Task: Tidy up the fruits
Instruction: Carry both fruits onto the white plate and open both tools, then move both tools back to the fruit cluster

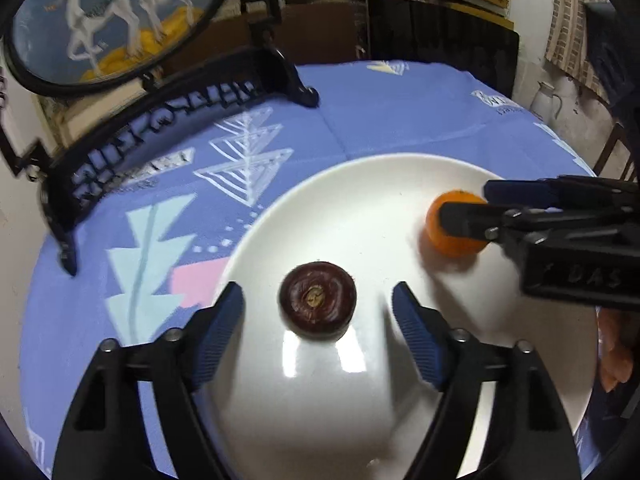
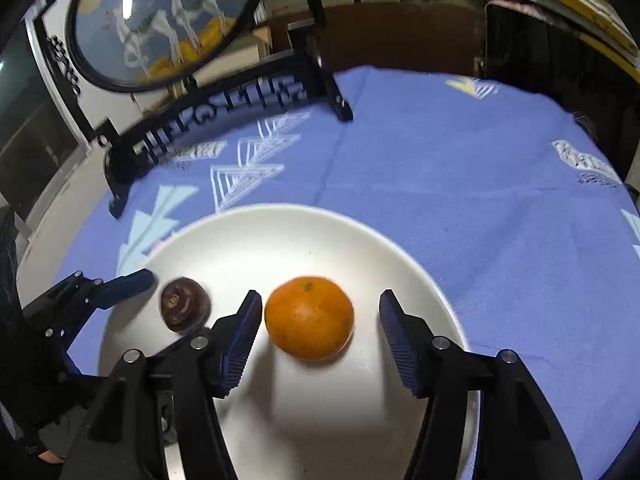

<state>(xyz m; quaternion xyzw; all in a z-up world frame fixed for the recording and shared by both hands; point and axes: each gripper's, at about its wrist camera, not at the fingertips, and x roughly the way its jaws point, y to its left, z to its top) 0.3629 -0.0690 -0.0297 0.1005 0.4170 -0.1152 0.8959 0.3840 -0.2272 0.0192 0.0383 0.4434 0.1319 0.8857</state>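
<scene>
A white plate lies on the blue patterned tablecloth. A dark purple mangosteen rests on it between the fingers of my left gripper, which is open around it without touching. An orange rests on the plate between the fingers of my right gripper, also open with gaps on both sides. In the left wrist view the right gripper comes in from the right around the orange. In the right wrist view the mangosteen and the left gripper sit at the left.
A black ornamental stand carrying a round painted panel with white deer stands at the back left of the table. Dark furniture and a wall lie beyond the far edge. A white jug stands at the far right.
</scene>
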